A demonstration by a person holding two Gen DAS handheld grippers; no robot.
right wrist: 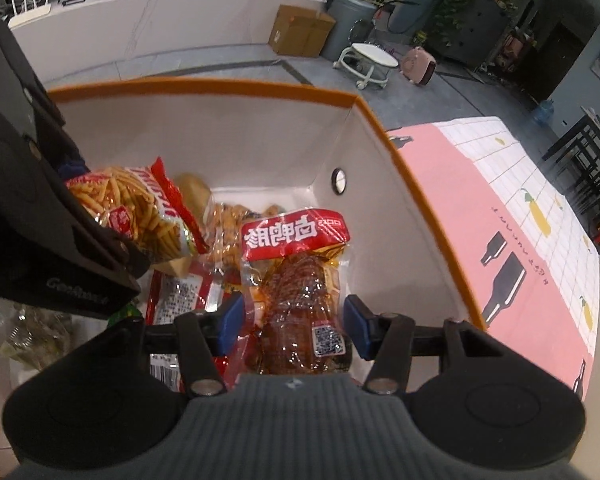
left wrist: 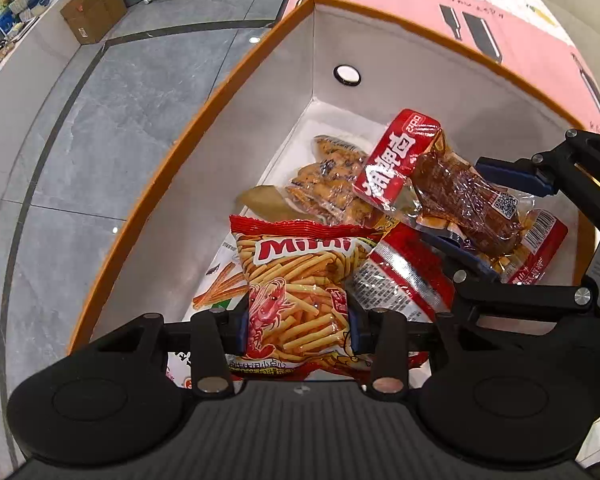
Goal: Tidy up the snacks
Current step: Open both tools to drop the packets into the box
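A white box with an orange rim (left wrist: 204, 120) holds several snack packs. My left gripper (left wrist: 296, 326) is shut on a red Mimi shrimp-stick bag (left wrist: 300, 280) and holds it over the box; the bag also shows in the right wrist view (right wrist: 136, 216). My right gripper (right wrist: 294, 326) has its blue pads on both sides of a clear pack of brown braised meat with a red header (right wrist: 300, 280), inside the box (right wrist: 420, 200). That pack and the right gripper (left wrist: 512, 216) show in the left wrist view. A pack of orange biscuits (left wrist: 332, 184) lies on the bottom.
A red foil pack (left wrist: 404, 280) lies under the held packs. The box stands on a pink and white patterned tablecloth (right wrist: 520, 240). Beyond the table are grey floor, a cardboard carton (right wrist: 300, 30), a white rolling stool (right wrist: 370, 62) and a long white counter.
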